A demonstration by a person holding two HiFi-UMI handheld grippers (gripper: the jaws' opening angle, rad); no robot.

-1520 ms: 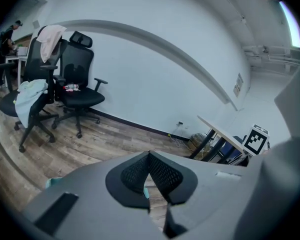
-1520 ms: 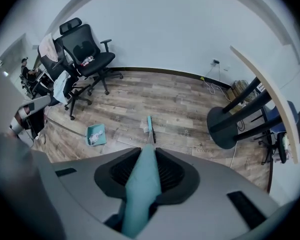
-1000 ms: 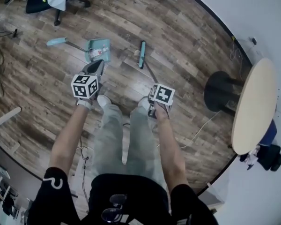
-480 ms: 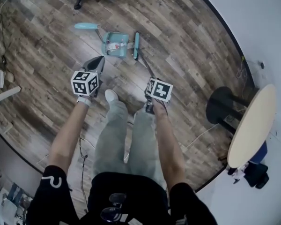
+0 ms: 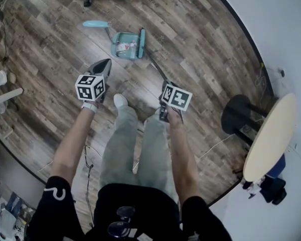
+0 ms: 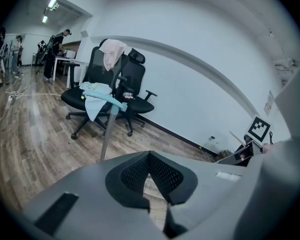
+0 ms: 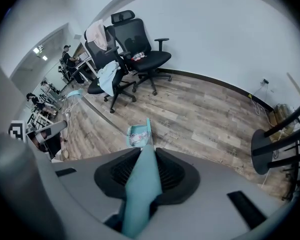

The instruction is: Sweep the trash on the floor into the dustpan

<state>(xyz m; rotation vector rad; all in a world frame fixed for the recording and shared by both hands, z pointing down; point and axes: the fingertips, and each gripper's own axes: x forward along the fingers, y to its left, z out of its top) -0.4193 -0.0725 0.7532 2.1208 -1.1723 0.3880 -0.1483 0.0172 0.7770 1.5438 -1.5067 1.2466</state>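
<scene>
Dustpan [image 5: 118, 37], teal, stands on the wood floor [image 5: 200, 44] ahead of the person's feet. We see trash [image 5: 124, 47] lying in its tray and the broom head [image 5: 142, 36] just beside its right edge. The right gripper [image 7: 147, 156] is clamped on the teal broom handle [image 7: 140, 194]. The left gripper [image 6: 149, 156] holds nothing, jaws pressed together, near the dustpan's upright pole [image 6: 107, 131]. We note office chairs [image 6: 115, 94] behind.
</scene>
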